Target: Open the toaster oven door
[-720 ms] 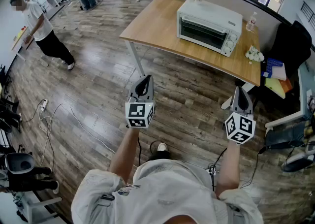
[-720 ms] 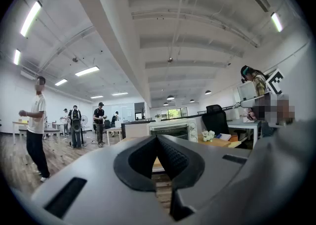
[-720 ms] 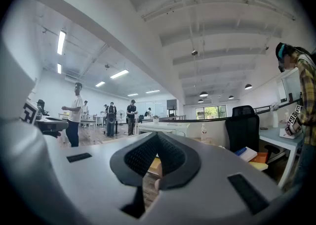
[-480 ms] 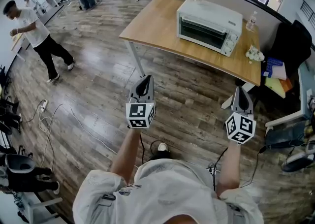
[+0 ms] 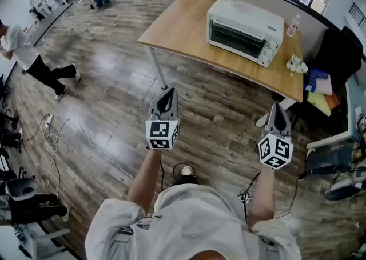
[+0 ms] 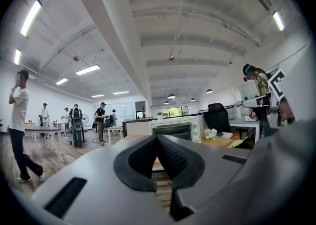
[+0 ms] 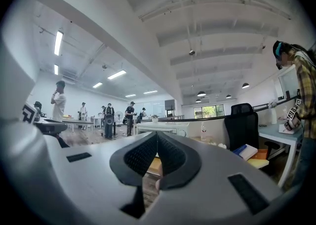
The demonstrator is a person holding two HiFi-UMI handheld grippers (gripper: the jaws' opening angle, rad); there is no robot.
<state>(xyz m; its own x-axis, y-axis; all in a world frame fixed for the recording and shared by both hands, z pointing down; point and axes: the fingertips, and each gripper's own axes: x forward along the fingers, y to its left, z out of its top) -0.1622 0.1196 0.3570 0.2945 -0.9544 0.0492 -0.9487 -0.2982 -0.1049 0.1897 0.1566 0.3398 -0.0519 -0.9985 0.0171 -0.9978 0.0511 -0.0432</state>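
White boxy toaster oven (image 5: 245,30): door seemingly shut; my left gripper (image 5: 167,100) and right gripper (image 5: 278,115), both closed, empty, hang well short.

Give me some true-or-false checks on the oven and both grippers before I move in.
1. The toaster oven door is closed. True.
2. The left gripper touches the toaster oven. False: it is over the floor, short of the table, jaws shut on nothing.
3. The right gripper has wide-open jaws. False: they are shut, empty.
4. The toaster oven stands on the wooden table. True.
5. A bottle stands on the table beside the toaster oven. True.
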